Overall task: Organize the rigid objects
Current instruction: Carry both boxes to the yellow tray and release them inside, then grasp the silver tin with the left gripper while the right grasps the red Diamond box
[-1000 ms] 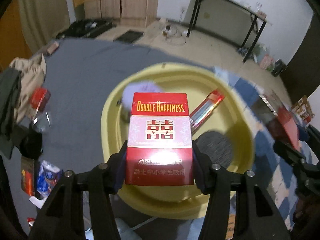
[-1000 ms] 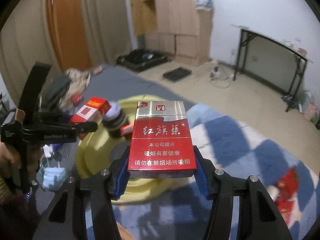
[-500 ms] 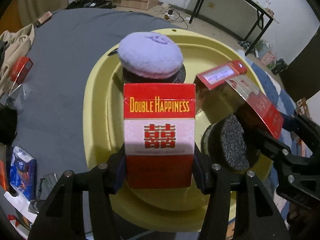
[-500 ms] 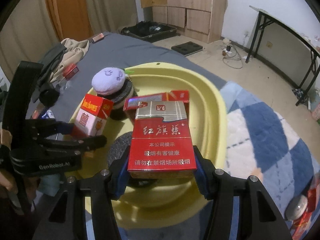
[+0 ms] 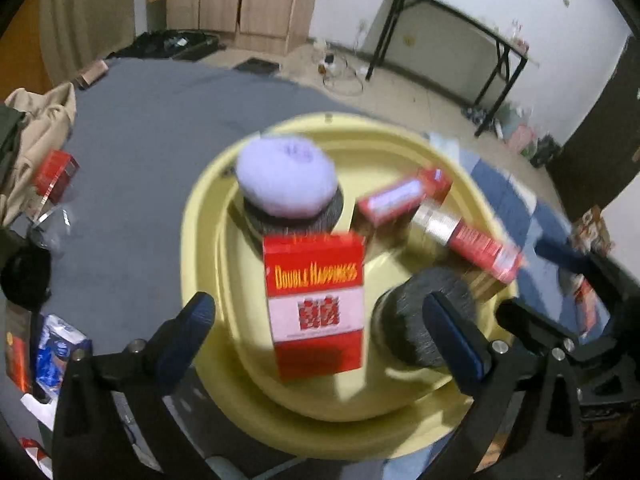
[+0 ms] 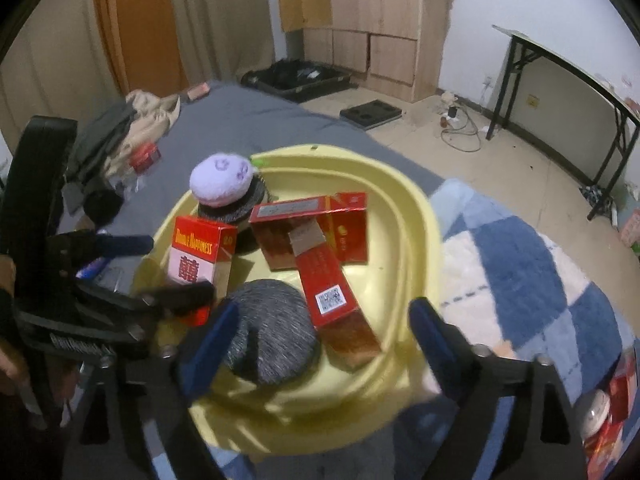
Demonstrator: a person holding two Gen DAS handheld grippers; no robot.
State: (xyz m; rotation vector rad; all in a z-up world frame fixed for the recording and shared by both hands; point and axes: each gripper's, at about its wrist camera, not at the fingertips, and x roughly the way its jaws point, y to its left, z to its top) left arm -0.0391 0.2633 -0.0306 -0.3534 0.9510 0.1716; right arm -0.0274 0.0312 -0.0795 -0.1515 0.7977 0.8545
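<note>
A yellow basin (image 5: 200, 216) (image 6: 416, 216) lies on the bed. In it are a purple plush puck (image 5: 286, 182) (image 6: 220, 178), a grey round pad (image 5: 416, 320) (image 6: 272, 332) and a red carton (image 6: 312, 216). The red-and-white Double Happiness pack (image 5: 316, 304) (image 6: 200, 252) stands upright in the basin between the jaws of my left gripper (image 5: 320, 336) (image 6: 182, 267), which are opening and do not touch it. My right gripper (image 6: 322, 340) is opening too. Its red pack (image 6: 328, 284) (image 5: 468, 236) lies free ahead, leaning on the carton.
Around the basin lie a grey sheet (image 5: 152, 128) and a blue-and-white checked blanket (image 6: 520, 264). Clothes (image 6: 132, 124) are piled at the left, with a red pack (image 5: 56, 168) beside them. A blue packet (image 5: 60, 348) lies near left. More red packs (image 6: 616, 408) sit at the lower right.
Both grippers have gone from shut on their packs to open. The Double Happiness pack and the red pack have been let go and now rest in the basin.
</note>
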